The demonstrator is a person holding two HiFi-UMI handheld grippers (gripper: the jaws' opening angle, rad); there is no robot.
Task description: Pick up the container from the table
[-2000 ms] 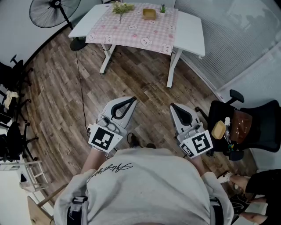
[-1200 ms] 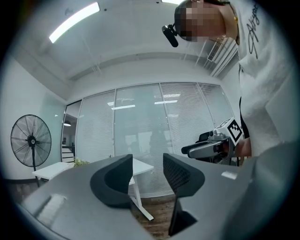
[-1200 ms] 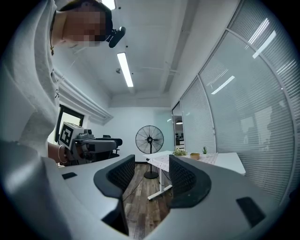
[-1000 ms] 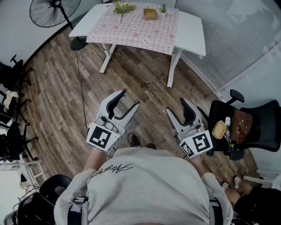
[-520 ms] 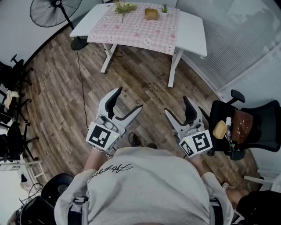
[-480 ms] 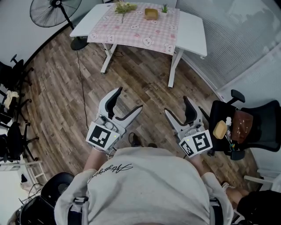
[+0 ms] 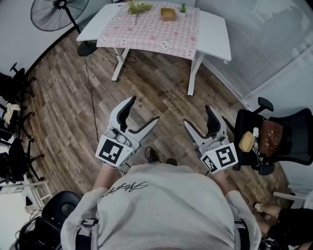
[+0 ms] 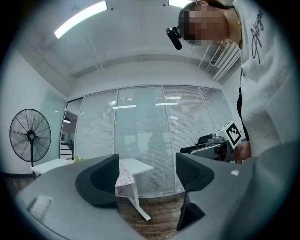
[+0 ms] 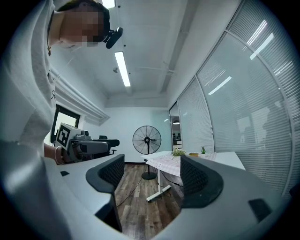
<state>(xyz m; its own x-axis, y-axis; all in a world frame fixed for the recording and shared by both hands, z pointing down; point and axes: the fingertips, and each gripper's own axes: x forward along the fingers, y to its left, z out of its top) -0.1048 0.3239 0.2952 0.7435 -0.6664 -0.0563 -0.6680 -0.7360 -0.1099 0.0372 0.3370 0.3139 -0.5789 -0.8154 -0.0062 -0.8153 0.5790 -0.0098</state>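
The container (image 7: 167,14) sat on the pink checked cloth (image 7: 146,33) at the far edge of the tabletop (image 7: 215,36). It was well apart from both tools, across the wooden floor (image 7: 161,83). It lay at about one o'clock from the left hand-held gripper (image 7: 144,110) and eleven o'clock from the right hand-held gripper (image 7: 198,116). Both had their jaws spread wide, having just been opening, with nothing between them.

Before the table (image 7: 215,35): bare wood floor (image 7: 156,83), free to cross. Left of the table: standing fan (image 7: 58,12) blocking that corner. Right of the table, nearer: black office chair (image 7: 293,141), loaded, narrowing that side.
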